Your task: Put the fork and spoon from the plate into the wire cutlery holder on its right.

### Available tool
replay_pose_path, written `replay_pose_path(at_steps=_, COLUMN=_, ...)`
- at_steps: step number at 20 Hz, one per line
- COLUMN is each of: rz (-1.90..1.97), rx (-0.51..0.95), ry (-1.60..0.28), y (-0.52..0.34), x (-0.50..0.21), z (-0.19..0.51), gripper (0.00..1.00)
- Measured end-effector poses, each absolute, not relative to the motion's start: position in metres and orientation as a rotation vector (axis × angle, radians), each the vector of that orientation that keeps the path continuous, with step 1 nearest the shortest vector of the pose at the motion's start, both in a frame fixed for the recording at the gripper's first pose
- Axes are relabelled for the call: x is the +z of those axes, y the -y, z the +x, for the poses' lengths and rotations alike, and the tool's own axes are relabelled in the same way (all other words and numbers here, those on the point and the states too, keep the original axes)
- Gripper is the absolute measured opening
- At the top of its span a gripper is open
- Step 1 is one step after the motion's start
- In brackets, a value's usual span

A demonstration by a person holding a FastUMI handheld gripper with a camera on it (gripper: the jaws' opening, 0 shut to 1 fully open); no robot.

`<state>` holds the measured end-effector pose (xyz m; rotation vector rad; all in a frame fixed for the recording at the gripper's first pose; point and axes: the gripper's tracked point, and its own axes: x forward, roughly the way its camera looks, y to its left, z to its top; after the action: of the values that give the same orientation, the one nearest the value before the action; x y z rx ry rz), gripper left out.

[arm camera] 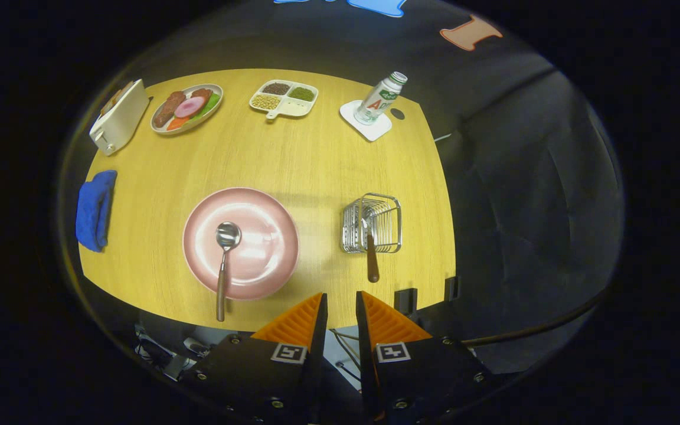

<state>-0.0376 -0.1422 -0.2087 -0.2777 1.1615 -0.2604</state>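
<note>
hand-held gripper [341, 301], seen from above the wooden table [293, 153], fingers nearly together with a narrow gap and nothing between them. at 11 o'clock from the fingers, a round pink plate [257, 236] bears a metal spoon with a wooden handle [224, 260], the handle overhanging the near rim. at 1 o'clock, well apart from the plate, the wire cutlery holder [373, 223] contains a wooden-handled fork [370, 254], leaning toward the fingers.
</note>
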Motion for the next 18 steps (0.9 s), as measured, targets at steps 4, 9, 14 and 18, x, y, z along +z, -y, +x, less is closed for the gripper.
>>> replay_pose_path(at_steps=4, rz=-0.279, rx=-0.208, ry=-1.154, y=0.104, x=-0.213, z=-0.042, gripper=0.28)
replay_pose_path(at_steps=9, rz=-0.285, rx=-0.151, ry=-1.184, y=0.064, x=-0.229, z=-0.051, gripper=0.28)
replay_pose_path(at_steps=14, rz=-0.268, rx=-0.115, ry=-1.235, y=0.037, x=-0.256, z=-0.061, gripper=0.28)
replay_pose_path(at_steps=18, rz=-0.178, rx=-0.109, ry=-1.296, y=0.021, x=-0.289, z=-0.074, gripper=0.29)
